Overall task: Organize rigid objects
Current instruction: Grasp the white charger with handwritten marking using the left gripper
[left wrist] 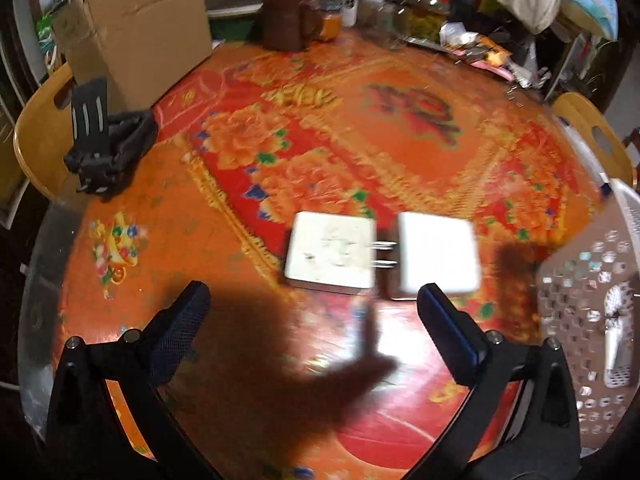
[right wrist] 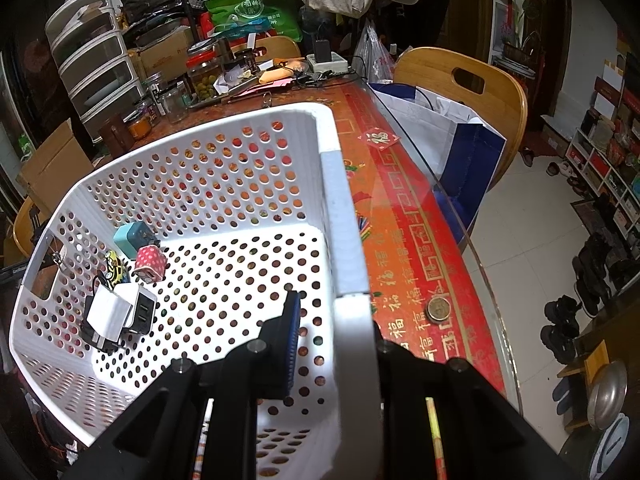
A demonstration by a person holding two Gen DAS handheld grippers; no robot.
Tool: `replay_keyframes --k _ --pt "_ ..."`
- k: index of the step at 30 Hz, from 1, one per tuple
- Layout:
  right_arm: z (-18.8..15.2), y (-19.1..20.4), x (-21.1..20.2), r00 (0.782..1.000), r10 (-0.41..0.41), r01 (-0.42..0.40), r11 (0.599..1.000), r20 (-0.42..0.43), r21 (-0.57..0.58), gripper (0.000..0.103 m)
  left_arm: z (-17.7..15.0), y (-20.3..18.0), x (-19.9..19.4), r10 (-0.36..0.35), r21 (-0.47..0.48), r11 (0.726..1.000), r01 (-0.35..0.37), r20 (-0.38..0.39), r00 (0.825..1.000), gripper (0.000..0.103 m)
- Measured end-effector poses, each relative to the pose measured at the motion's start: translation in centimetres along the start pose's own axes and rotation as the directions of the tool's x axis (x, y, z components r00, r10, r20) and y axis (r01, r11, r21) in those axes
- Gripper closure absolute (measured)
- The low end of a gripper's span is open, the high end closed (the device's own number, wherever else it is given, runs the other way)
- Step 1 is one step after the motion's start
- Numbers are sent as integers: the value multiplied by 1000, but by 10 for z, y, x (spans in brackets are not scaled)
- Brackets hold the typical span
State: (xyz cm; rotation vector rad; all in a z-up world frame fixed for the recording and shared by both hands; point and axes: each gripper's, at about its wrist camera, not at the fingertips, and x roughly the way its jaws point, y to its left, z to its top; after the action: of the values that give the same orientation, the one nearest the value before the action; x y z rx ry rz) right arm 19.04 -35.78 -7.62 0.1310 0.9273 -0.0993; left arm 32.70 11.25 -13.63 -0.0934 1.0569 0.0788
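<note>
The left tool (left wrist: 312,320) stands wide apart with nothing between its fingers, low in the left wrist view. Just above it, centre of the frame, two white chargers lie flat on the tabletop (left wrist: 400,128). The left charger (left wrist: 330,256) shows its broad face up. The right charger (left wrist: 438,254) lies just beside it, its two metal prongs (left wrist: 384,255) pointing left across the gap toward its neighbour. Both are squarish slabs with no strong long axis; the prongs run left to right in the frame. The view is blurred, so fine edges are hard to read.

The step in hand looks like picking up one charger for the basket (right wrist: 344,208). To do it well, I would centre the open fingers over one body only, take it across two plain sides rather than over the prongs, and keep clear of the other so that it is not dragged along.

The right tool (right wrist: 336,344) is clamped on the basket's near rim, lower centre of the right wrist view, one finger inside the wall. That should hold the basket steady. Several small chargers (right wrist: 120,308) already lie at its lower left; the basket's wall also shows at the right edge of the left view.
</note>
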Motion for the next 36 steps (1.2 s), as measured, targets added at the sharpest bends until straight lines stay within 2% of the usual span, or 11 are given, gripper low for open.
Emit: replay_keyframes --k 6,9,15,16,17,18,19,21,24,29,36 --pt "1 0 0 1000 0 0 1000 2 4 84 9 -1 40 47 27 999 -47 -16 999 0" --pt "2 0 0 1000 0 0 1000 1 2 84 15 -1 46 30 16 999 -30 -12 999 0" --pt "2 0 0 1000 1 -1 1000 3 2 84 19 -10 57 55 45 998 -54 -3 999 3" --pt "2 1 0 1000 1 -1 1000 3 2 84 19 -10 56 36 39 999 -35 -2 999 17" --pt "2 1 0 1000 1 -1 1000 3 2 84 19 -11 52 2 33 999 -2 1 1000 44" --pt "2 1 0 1000 0 0 1000 2 1 84 20 -14 49 -9 35 999 9 -1 1000 50" --pt "2 1 0 1000 1 -1 1000 2 1 84 19 -16 47 24 43 999 -24 4 1000 50" --pt "2 1 0 1000 1 -1 1000 3 2 84 18 -23 38 79 67 994 -82 47 996 51" --pt "2 1 0 1000 2 -2 1000 5 1 84 15 -29 19 85 71 993 -93 105 991 51" --pt "2 1 0 1000 2 -2 1000 6 0 84 15 -42 -36 105 76 989 -128 250 963 51" --pt "2 1 0 1000 5 -5 1000 3 -2 84 8 -77 -108 55 147 983 -113 353 934 50"
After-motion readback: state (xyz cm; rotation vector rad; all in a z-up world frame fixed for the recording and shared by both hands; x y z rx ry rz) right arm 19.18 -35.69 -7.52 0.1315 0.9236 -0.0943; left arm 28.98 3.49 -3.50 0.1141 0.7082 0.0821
